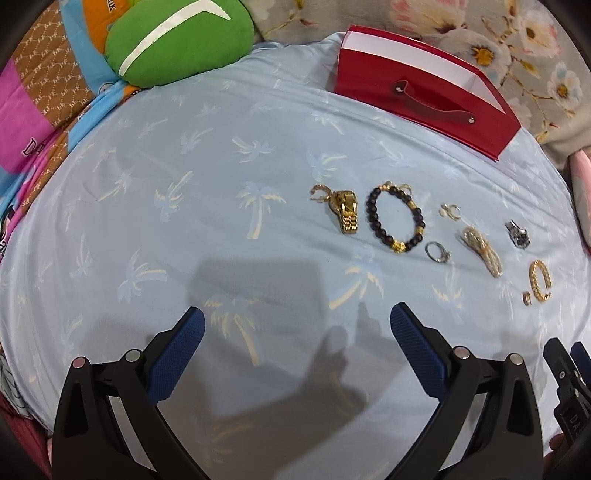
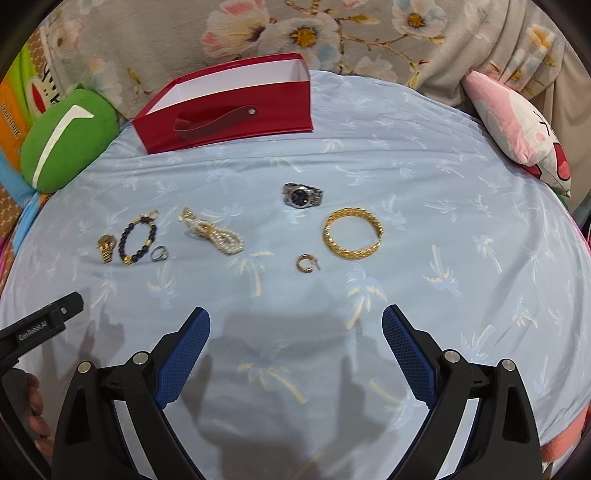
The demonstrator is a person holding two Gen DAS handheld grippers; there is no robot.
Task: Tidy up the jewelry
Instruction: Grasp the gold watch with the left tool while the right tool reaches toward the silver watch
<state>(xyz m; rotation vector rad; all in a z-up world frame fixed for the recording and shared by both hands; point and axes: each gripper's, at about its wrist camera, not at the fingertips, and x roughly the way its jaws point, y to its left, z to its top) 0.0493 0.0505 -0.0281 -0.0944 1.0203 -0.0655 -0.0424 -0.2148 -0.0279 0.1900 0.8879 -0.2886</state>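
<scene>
Jewelry lies on a light blue palm-print cloth (image 1: 221, 147). In the left wrist view: a gold watch (image 1: 346, 211), a black bead bracelet (image 1: 395, 218), a silver ring (image 1: 437, 252), a pearl bracelet (image 1: 482, 245), a silver watch (image 1: 518, 233) and a gold bangle (image 1: 540, 280). In the right wrist view: the silver watch (image 2: 303, 195), gold bangle (image 2: 352, 233), small gold hoop (image 2: 306, 263), pearl bracelet (image 2: 214, 232), bead bracelet (image 2: 137, 239). An open red box (image 2: 225, 107) stands behind. My left gripper (image 1: 295, 321) and right gripper (image 2: 295, 323) are open and empty, short of the jewelry.
A green cushion (image 1: 177, 40) lies at the back left and a pink cushion (image 2: 517, 125) at the back right. A floral blanket (image 2: 295, 29) runs behind the box. The right gripper (image 1: 565, 369) shows at the left wrist view's right edge.
</scene>
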